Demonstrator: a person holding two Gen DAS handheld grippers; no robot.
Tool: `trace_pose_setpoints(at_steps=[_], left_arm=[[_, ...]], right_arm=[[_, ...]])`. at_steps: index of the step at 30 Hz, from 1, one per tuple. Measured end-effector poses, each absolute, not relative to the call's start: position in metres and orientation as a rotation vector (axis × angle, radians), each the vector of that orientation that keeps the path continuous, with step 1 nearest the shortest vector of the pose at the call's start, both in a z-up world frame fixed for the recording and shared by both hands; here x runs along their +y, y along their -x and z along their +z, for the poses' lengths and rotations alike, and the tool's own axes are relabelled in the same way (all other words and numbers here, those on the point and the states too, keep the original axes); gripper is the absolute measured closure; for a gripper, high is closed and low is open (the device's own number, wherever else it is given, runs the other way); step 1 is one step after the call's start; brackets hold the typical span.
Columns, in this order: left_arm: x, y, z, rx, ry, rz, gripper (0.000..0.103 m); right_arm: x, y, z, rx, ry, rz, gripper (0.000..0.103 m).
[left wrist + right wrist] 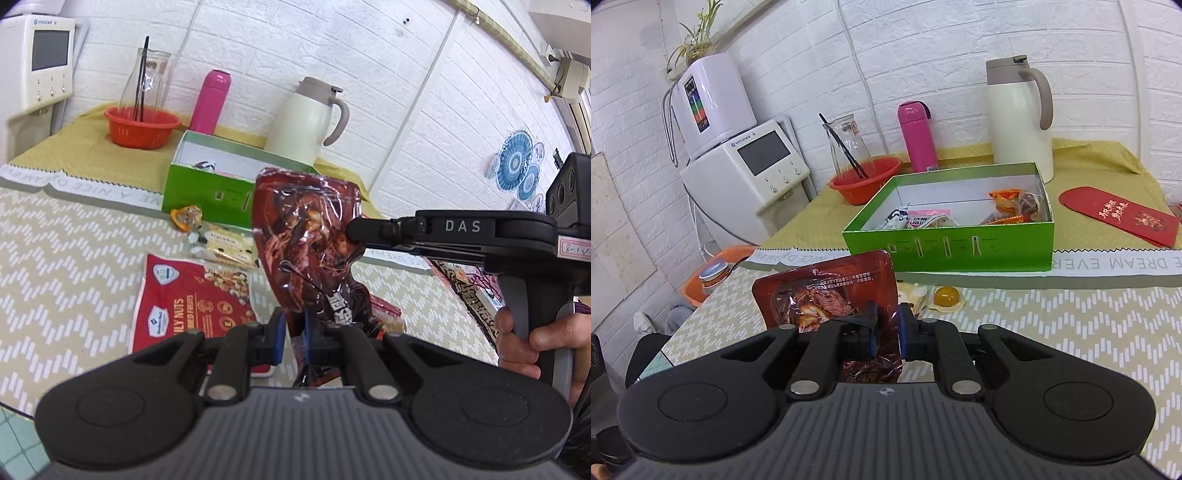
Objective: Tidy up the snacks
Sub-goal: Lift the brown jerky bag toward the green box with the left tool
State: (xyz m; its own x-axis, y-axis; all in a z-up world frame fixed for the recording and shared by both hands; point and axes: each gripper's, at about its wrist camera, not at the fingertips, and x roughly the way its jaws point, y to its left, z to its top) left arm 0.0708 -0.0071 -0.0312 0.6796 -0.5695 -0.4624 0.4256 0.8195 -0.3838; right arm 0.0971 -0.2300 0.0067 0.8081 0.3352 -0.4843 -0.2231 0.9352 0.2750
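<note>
My left gripper (294, 330) is shut on the bottom of a dark red meat snack packet (306, 236) and holds it upright above the table. My right gripper (349, 230) reaches in from the right and touches the same packet's side. In the right wrist view my right gripper (886, 326) is shut on the dark red packet (827, 291). The green box (960, 243) with several snacks inside stands behind; it also shows in the left wrist view (207, 188). A red nuts bag (192, 299), a snack bar (225, 247) and a small orange packet (186, 218) lie on the table.
A cream thermos jug (1015, 114), a pink bottle (918, 136), a glass carafe (849, 144) and a red bowl (866, 179) stand behind the box. A red envelope (1119, 214) lies at the right. A yellow jelly cup (947, 295) lies in front of the box.
</note>
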Motion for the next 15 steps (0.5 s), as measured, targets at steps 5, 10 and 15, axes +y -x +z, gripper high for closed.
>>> trace_pose_setpoints(at_steps=[5, 10, 15], left_arm=[[-0.006, -0.077, -0.034, 0.612, 0.261, -0.562, 0.101], [-0.004, -0.081, -0.041, 0.63, 0.262, -0.555, 0.101], [-0.004, -0.088, -0.039, 0.633, 0.259, -0.549, 0.101]], right_arm=[[-0.23, -0.103, 0.002, 0.573, -0.228, 0.296, 0.082], [-0.227, -0.11, -0.005, 0.598, -0.238, 0.288, 0.082], [-0.224, -0.116, -0.005, 0.601, -0.233, 0.277, 0.082]])
